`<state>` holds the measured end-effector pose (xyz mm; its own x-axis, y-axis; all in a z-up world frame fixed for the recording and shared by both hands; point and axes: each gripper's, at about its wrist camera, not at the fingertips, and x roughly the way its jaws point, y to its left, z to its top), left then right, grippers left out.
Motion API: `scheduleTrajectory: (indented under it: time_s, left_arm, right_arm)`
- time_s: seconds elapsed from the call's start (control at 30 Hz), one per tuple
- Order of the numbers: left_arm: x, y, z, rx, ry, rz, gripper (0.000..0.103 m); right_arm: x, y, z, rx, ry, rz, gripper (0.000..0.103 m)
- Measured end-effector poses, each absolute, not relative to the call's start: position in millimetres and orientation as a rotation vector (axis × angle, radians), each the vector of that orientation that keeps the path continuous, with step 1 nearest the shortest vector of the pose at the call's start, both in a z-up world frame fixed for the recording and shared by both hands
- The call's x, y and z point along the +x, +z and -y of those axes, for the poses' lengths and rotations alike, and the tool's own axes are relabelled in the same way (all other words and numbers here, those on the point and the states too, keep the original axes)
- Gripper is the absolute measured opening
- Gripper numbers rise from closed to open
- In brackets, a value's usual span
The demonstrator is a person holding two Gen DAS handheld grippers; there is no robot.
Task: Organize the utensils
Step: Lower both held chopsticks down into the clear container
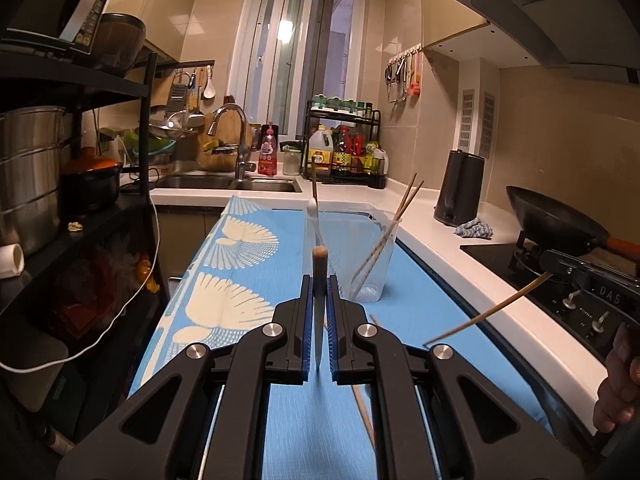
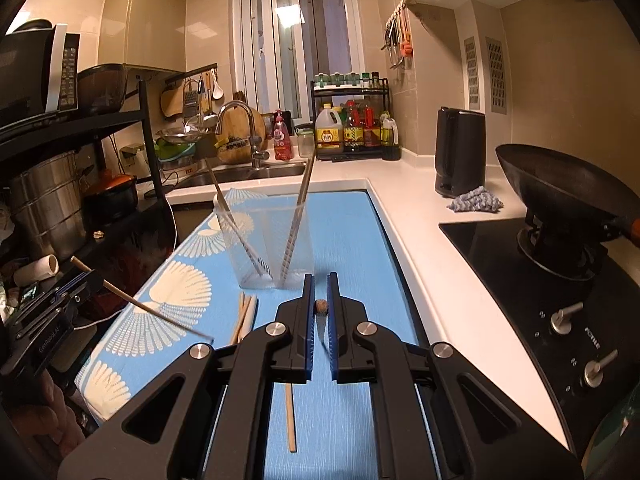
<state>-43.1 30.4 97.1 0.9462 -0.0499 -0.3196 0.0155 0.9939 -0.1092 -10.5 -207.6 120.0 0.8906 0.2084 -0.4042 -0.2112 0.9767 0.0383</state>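
Each gripper grasps one chopstick, and neither stick shows whole. In the left wrist view the left gripper (image 1: 320, 280) has its jaws clenched on a wooden chopstick (image 1: 319, 268) seen almost end-on, so its butt stands above the blue pads and its thin tip is lost between them. The right gripper (image 2: 320, 280) likewise clamps a second chopstick (image 2: 321, 306), of which only the round butt and a short tapering length show.

From the left camera the right gripper is cut off at the frame's edge, with part of a hand (image 1: 618, 380) beside it. From the right camera the left gripper and the fingers beneath it sit dim in the lower left corner.

A clear plastic container (image 2: 266, 242) stands upright on the blue patterned mat (image 2: 352, 240) covering the worktop. Inside it lean several chopsticks (image 2: 298, 216) to one side and a white-ended utensil (image 2: 224, 210) to the other; what kind it is cannot be told.

More loose chopsticks (image 2: 245, 318) lie flat on the mat just before the container, and one lone stick (image 2: 291, 420) is partly hidden under the right gripper's frame.
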Motion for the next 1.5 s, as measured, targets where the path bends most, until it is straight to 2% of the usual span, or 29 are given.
scheduleTrajectory:
  time_s: [0.63,0.83,1.17,1.33,1.5]
  left_arm:
    - [28.8,171.4,-41.8,-0.147,-0.146,-0.489,0.007]
    - [63.0,203.1,-45.0,-0.153,-0.168,-0.469,0.007]
    - [127.7,273.1,-30.0,-0.088,-0.18,-0.336,0.007]
    - [160.8,274.0,-22.4,-0.052,-0.173,-0.328,0.007]
    - [194.9,243.8,-17.5,0.011,-0.162,-0.38,0.007]
  right_arm:
    - [37.5,188.4,183.1,-0.058,0.306,-0.434,0.006]
    - [66.0,220.4,167.5,-0.046,0.36,-0.402,0.006]
    - [113.8,285.2,127.3,-0.092,0.412,-0.257,0.006]
    - [145.6,286.8,124.1,-0.066,0.41,-0.231,0.006]
    - [178.9,260.7,121.3,-0.057,0.406,-0.269,0.006]
